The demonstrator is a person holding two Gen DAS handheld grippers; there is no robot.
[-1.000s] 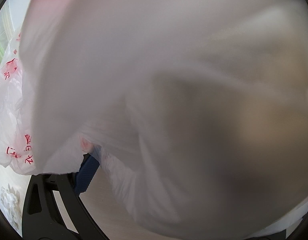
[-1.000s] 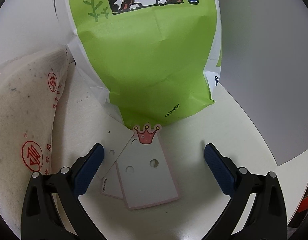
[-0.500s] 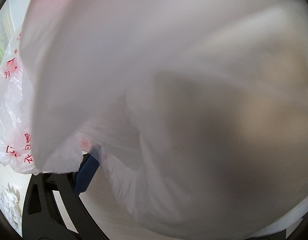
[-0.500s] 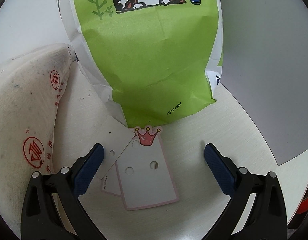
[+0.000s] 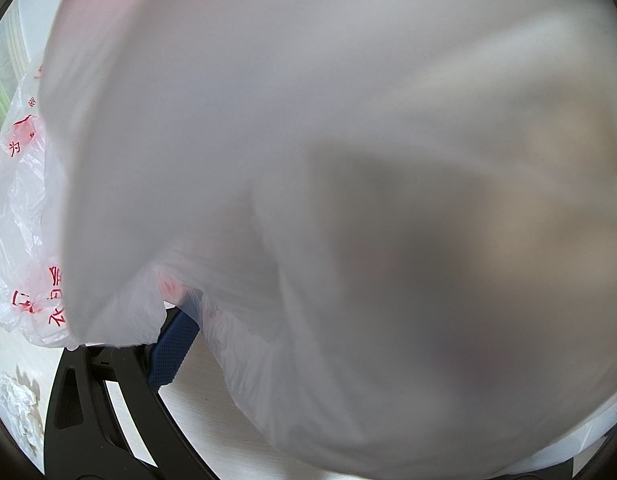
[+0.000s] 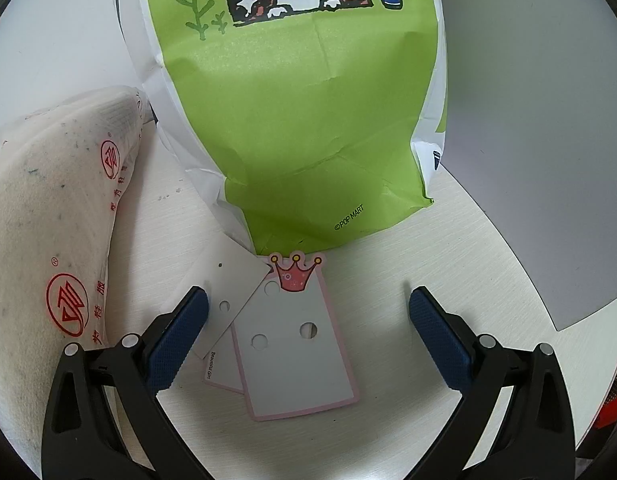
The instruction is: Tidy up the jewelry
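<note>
Probably a home: a pale tabletop (image 6: 448, 240) cluttered with a shopping bag (image 6: 308, 120) and earring cards (image 6: 296, 352).

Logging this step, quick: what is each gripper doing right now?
Left gripper: cannot be told; a plastic bag covers the view.
Right gripper: open, holding nothing, over the earring card.

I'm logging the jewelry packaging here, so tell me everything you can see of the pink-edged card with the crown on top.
The crown card is a flat grey-white rectangle with a thin pink border and rounded corners, seemingly paper board. A pink crown with three yellow-tipped points caps its top edge. Three round holes pierce it, all empty. It lies flat on the white table, slightly tilted, between the open fingers of the right gripper, touching neither. It overlaps a second card; a plain white card covers its top-left corner. Its crown reaches the green bag.
</note>
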